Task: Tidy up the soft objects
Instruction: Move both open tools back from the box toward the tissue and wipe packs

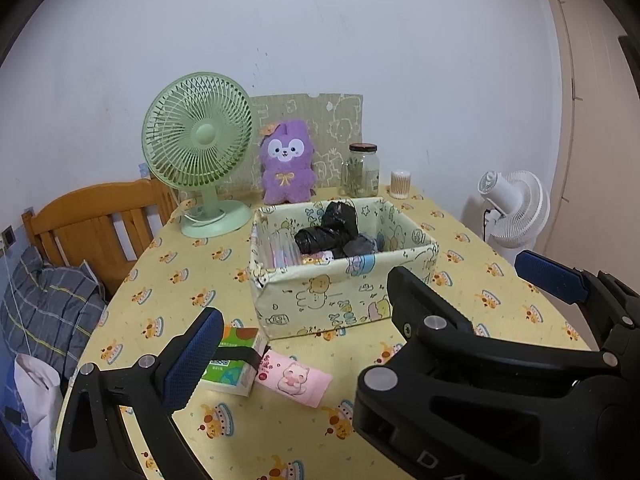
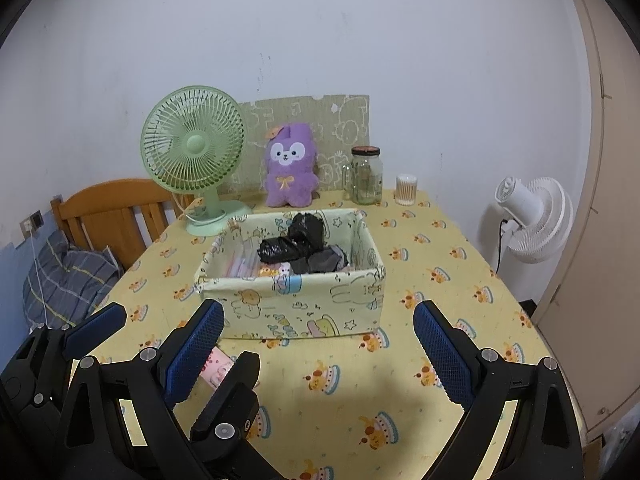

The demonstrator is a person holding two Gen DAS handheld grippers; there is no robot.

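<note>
A cartoon-print fabric box (image 1: 320,300) stands mid-table and holds black rolled bags (image 1: 326,232) and pink packs. In front of it on the cloth lie a pink cat-print tissue pack (image 1: 294,378) and a green tissue pack (image 1: 234,364). A purple plush (image 1: 286,164) sits upright behind the box. My left gripper (image 1: 320,344) is open above the two packs, holding nothing; its right finger is hidden behind the right gripper's frame. My right gripper (image 2: 318,316) is open and bare, just short of the box (image 2: 280,304). The pink pack (image 2: 216,368) peeks out behind the fingers.
A green desk fan (image 1: 200,152), a glass jar (image 1: 362,170) and a cotton-swab tub (image 1: 400,184) stand at the table's back. A wooden chair (image 1: 92,224) with plaid bedding (image 1: 48,308) is on the left. A white floor fan (image 1: 516,208) stands on the right.
</note>
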